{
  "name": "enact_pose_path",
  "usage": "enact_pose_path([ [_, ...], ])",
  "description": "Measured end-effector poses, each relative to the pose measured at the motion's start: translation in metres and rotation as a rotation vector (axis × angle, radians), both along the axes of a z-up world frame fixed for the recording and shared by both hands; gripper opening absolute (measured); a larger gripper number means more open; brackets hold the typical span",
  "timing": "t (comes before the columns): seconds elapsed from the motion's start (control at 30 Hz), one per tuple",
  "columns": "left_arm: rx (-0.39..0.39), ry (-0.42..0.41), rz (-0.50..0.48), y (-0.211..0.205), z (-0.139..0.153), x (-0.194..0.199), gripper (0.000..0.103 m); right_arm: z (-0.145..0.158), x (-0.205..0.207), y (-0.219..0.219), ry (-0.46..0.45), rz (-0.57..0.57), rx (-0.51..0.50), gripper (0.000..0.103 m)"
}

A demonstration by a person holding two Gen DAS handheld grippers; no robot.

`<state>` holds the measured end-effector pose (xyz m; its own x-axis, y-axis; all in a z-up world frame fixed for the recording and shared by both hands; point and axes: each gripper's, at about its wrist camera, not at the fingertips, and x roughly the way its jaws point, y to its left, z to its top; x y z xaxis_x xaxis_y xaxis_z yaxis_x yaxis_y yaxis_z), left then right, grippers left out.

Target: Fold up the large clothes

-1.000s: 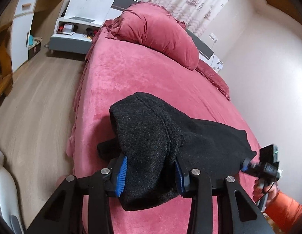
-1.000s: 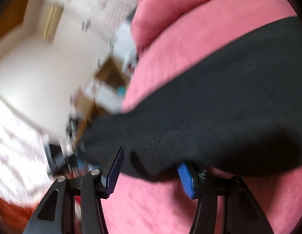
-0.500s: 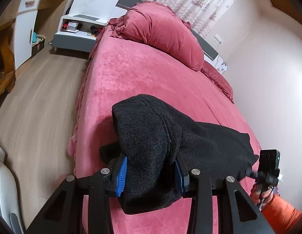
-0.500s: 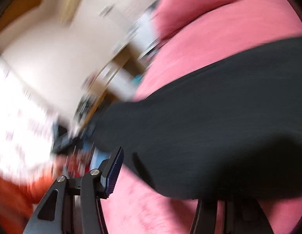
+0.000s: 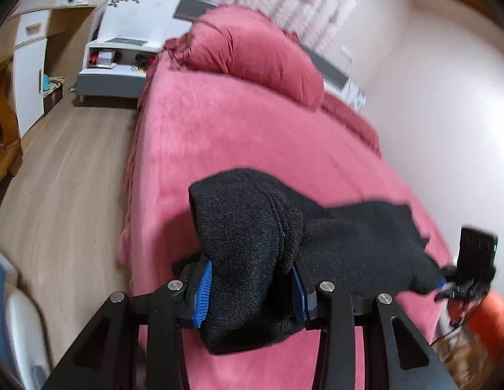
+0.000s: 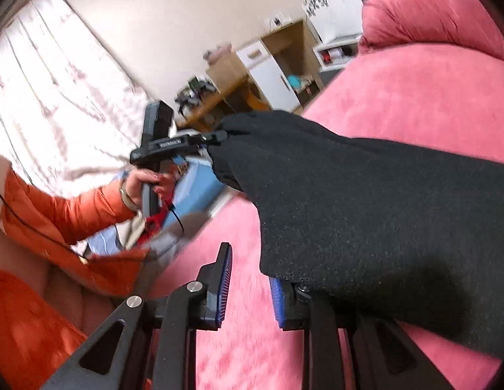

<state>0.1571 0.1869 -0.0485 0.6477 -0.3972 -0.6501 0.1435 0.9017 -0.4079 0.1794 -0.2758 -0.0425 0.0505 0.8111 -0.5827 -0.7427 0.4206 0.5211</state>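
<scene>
The left gripper [image 5: 252, 287] is closed onto a thick bunched fold of the black knit garment [image 5: 349, 240] – the cloth fills the gap between its blue pads and droops over them – and the rest of the garment stretches across the pink bedspread [image 5: 239, 136] toward the right gripper [image 5: 447, 284]. In the right wrist view the right gripper [image 6: 252, 287] stands partly open with nothing between its pads – the garment [image 6: 382, 211] only drapes over the top of its right finger, and bedspread [image 6: 252, 341] shows through the gap.
</scene>
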Motion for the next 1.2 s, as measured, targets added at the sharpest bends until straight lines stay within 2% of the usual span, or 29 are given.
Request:
enact_pose_path([
  [0.07,0.054,0.084,-0.026,-0.006,-0.028,-0.015,0.046,-0.04,0.002,0.008,0.096,-0.046,-0.057,0.021],
  [0.1,0.064,0.136,-0.045,-0.008,-0.041,-0.021,0.047,-0.07,0.003,0.011,0.152,-0.097,-0.136,0.021],
  [0.13,0.056,0.166,-0.064,-0.008,-0.049,-0.03,0.048,-0.097,0.0,0.014,0.197,-0.145,-0.237,0.022],
  [0.17,0.047,0.164,-0.072,-0.006,-0.049,-0.038,0.049,-0.112,-0.004,0.014,0.235,-0.165,-0.252,0.022],
  [0.23,0.035,0.118,-0.068,0.001,-0.037,-0.054,0.052,-0.104,-0.014,-0.005,0.245,-0.251,-0.116,0.026],
  [0.27,0.021,0.091,-0.057,0.009,-0.028,-0.06,0.052,-0.097,-0.017,-0.013,0.266,-0.278,-0.09,0.03],
  [0.3,0.003,0.069,-0.041,0.017,-0.022,-0.064,0.052,-0.091,-0.02,-0.022,0.267,-0.29,-0.075,0.031],
  [0.4,-0.015,0.006,0.085,0.049,-0.007,-0.066,0.052,-0.065,-0.037,-0.031,0.15,-0.324,-0.062,0.031],
  [0.5,-0.01,-0.001,0.154,0.063,0.002,-0.038,0.052,-0.042,-0.035,-0.034,0.052,-0.37,-0.021,0.031],
  [0.57,-0.003,-0.035,0.118,0.051,0.01,-0.002,0.057,-0.033,-0.029,-0.019,-0.014,-0.392,-0.03,0.032],
  [0.63,0.031,-0.048,0.035,0.032,0.008,0.036,0.088,-0.031,-0.008,-0.002,-0.04,-0.409,-0.062,0.033],
  [0.7,0.058,-0.025,-0.022,0.015,-0.004,0.069,0.09,-0.037,0.011,0.016,-0.02,-0.407,-0.084,0.033],
  [0.77,0.055,0.032,-0.075,0.003,-0.02,0.094,0.09,-0.05,0.021,0.03,0.002,-0.401,-0.142,0.033],
  [0.8,0.046,0.082,-0.1,-0.004,-0.031,0.103,0.088,-0.06,0.025,0.043,0.018,-0.402,-0.17,0.033],
  [0.87,0.016,0.166,-0.161,-0.017,-0.05,0.11,0.065,-0.071,0.028,0.029,0.042,-0.423,-0.203,0.033],
  [0.9,0.058,0.162,-0.145,-0.019,-0.05,0.108,0.041,-0.075,0.028,0.024,0.061,-0.446,-0.179,0.033],
  [0.93,0.095,0.148,-0.13,-0.021,-0.049,0.102,0.032,-0.079,0.028,0.018,0.087,-0.467,-0.141,0.033],
  [1.03,0.015,0.137,-0.099,-0.008,-0.032,0.085,0.022,-0.084,0.03,0.004,0.168,-0.525,-0.049,0.028],
  [1.1,-0.043,0.108,-0.083,-0.002,-0.008,0.07,0.021,-0.085,0.029,-0.003,0.185,-0.555,-0.047,0.027],
  [1.2,0.024,0.042,-0.075,-0.004,0.009,0.058,0.022,-0.08,0.019,0.004,0.133,-0.551,-0.096,0.029],
])
